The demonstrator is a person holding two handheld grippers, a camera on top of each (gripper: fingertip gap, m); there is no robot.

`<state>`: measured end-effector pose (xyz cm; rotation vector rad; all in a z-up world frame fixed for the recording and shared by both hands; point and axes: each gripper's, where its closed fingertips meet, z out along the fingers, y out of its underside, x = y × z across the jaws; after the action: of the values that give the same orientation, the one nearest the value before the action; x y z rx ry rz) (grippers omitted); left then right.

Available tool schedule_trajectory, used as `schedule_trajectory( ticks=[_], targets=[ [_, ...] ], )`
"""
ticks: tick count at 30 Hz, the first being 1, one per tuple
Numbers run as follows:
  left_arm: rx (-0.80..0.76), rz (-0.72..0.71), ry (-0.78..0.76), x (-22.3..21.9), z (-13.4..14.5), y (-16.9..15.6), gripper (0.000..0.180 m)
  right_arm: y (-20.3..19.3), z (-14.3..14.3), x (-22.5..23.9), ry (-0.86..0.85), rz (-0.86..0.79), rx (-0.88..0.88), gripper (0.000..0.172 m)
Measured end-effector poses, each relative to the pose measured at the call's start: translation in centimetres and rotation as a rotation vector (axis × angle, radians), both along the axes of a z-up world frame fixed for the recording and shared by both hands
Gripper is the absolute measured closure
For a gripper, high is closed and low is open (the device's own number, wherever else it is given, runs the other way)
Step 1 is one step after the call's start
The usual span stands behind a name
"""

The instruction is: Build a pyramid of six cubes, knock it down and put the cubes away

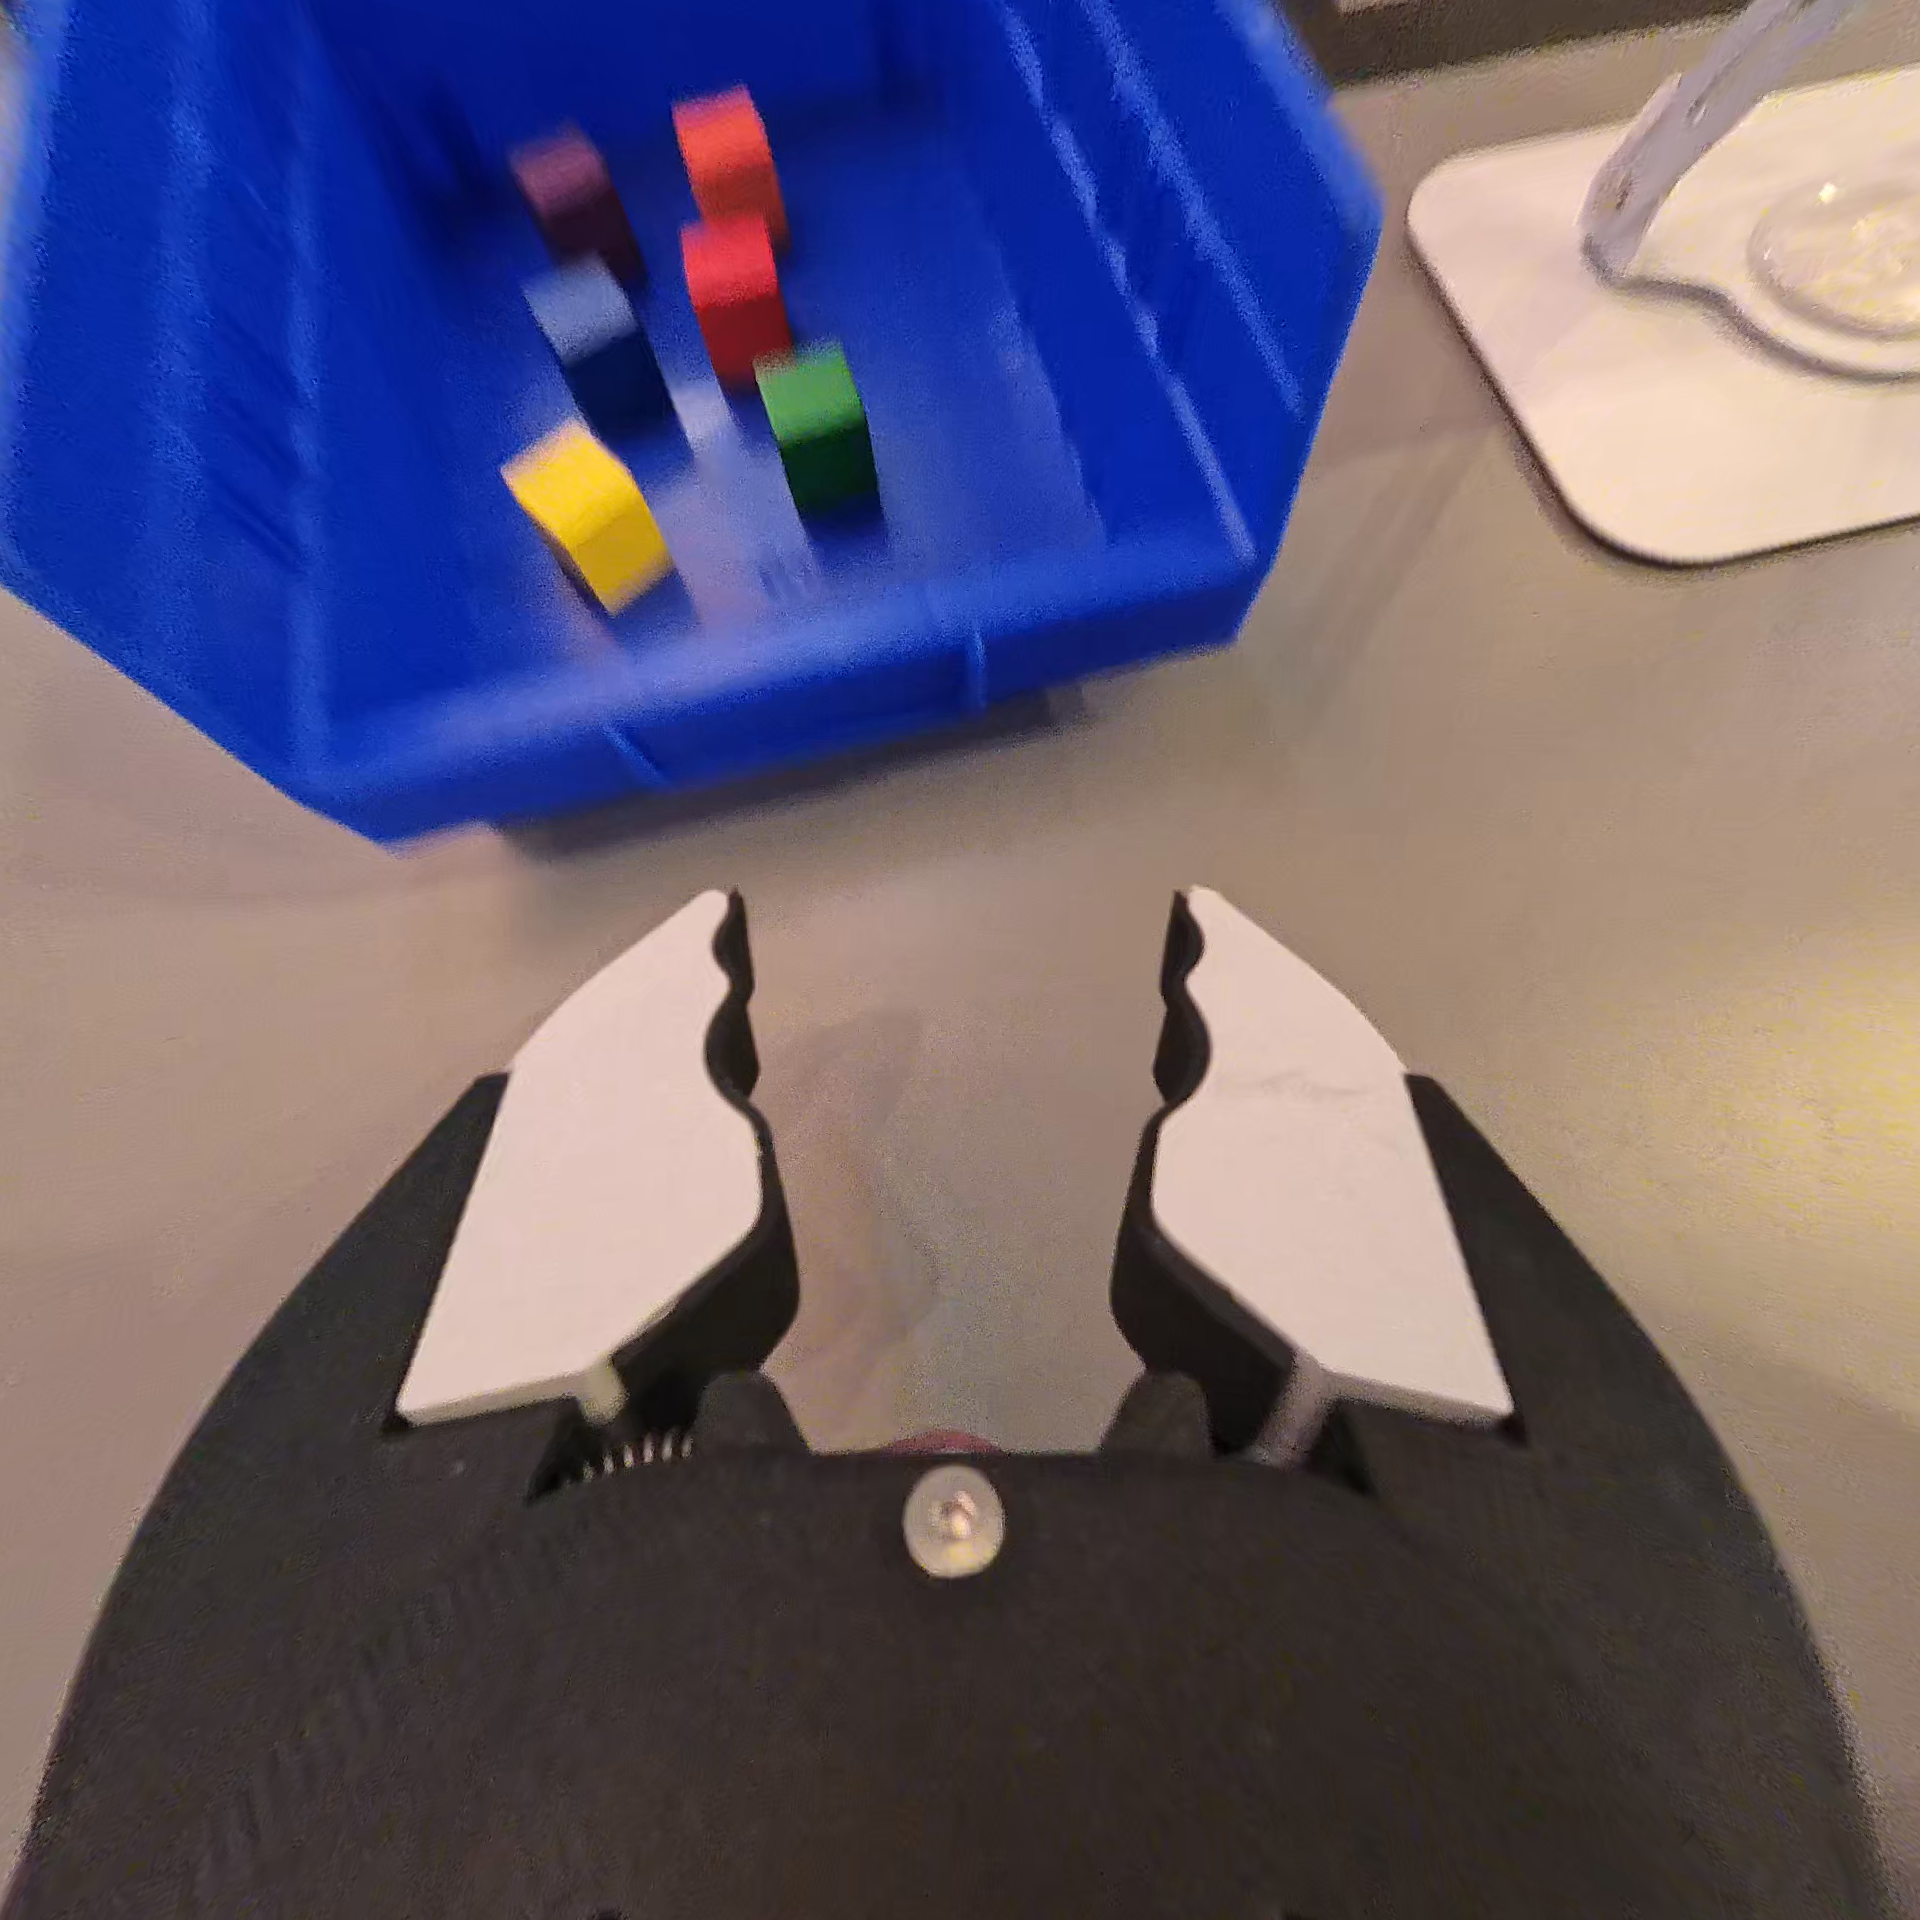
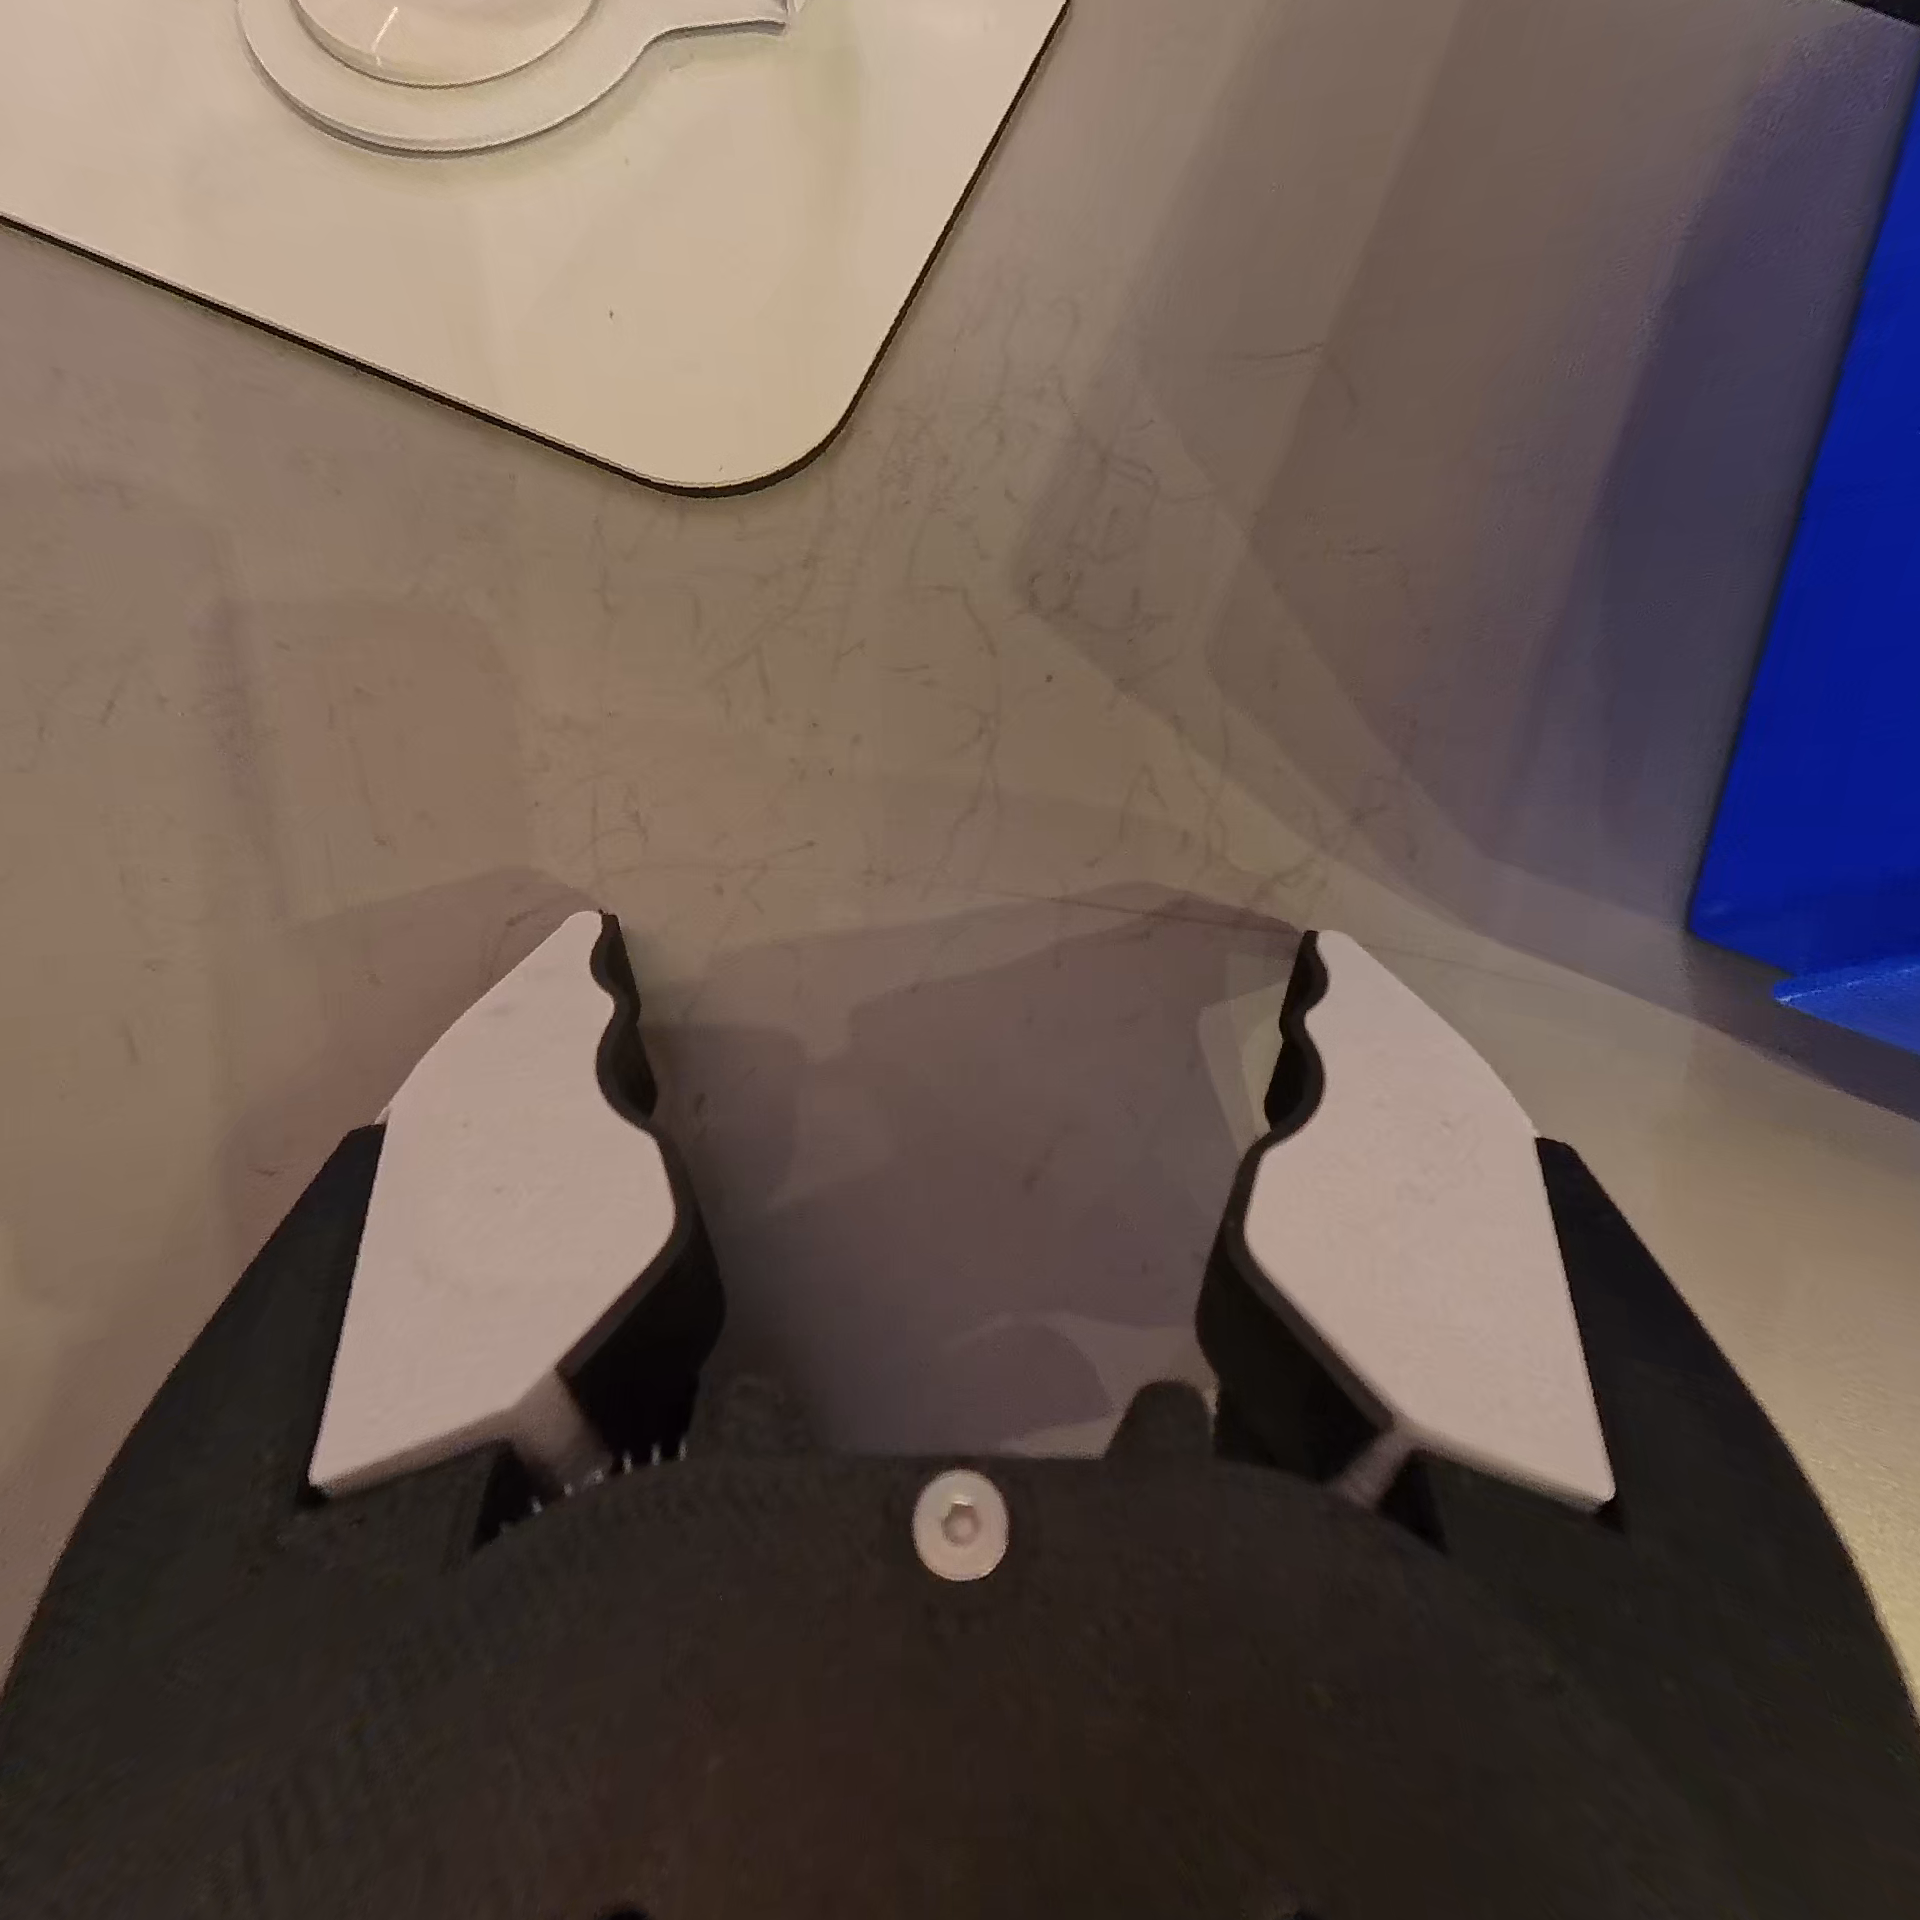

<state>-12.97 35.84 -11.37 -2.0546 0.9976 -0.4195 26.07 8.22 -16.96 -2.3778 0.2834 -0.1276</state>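
In the left wrist view a blue bin (image 1: 1143, 343) stands on the grey table and holds several cubes: yellow (image 1: 587, 516), green (image 1: 816, 431), red (image 1: 736, 286), orange-red (image 1: 727, 156), purple (image 1: 574, 197) and dark blue (image 1: 594, 338). The view is blurred by motion. My left gripper (image 1: 958, 904) is open and empty, over the bare table just in front of the bin. My right gripper (image 2: 961, 930) is open wide and empty, low over the bare table. The blue bin's wall (image 2: 1829, 623) shows at the right edge of the right wrist view.
A white board (image 1: 1621, 416) with a clear plastic stand (image 1: 1766, 239) on it lies right of the bin. In the right wrist view the board (image 2: 623, 291) is at the upper left with the clear stand's base (image 2: 447, 83).
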Motion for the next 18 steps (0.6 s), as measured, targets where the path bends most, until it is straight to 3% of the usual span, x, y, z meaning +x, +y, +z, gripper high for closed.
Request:
schedule_trajectory(
  ticks=[4,7,11,18],
  targets=[
    [0.163,-0.148,0.092,0.7,6.2,5.0,0.126,0.0,0.0,0.0,0.001,0.004,0.000,0.054],
    [0.198,-0.270,0.264,1.7,7.7,9.4,0.130,0.1,0.0,0.0,0.001,0.007,0.000,0.054],
    [0.112,-0.475,0.543,2.8,4.5,13.4,0.127,0.1,0.0,0.0,0.001,0.010,0.001,0.054],
    [-0.033,-0.672,0.833,3.8,-1.1,15.1,0.130,0.1,0.0,0.0,0.000,0.009,0.001,0.054]
  ],
)
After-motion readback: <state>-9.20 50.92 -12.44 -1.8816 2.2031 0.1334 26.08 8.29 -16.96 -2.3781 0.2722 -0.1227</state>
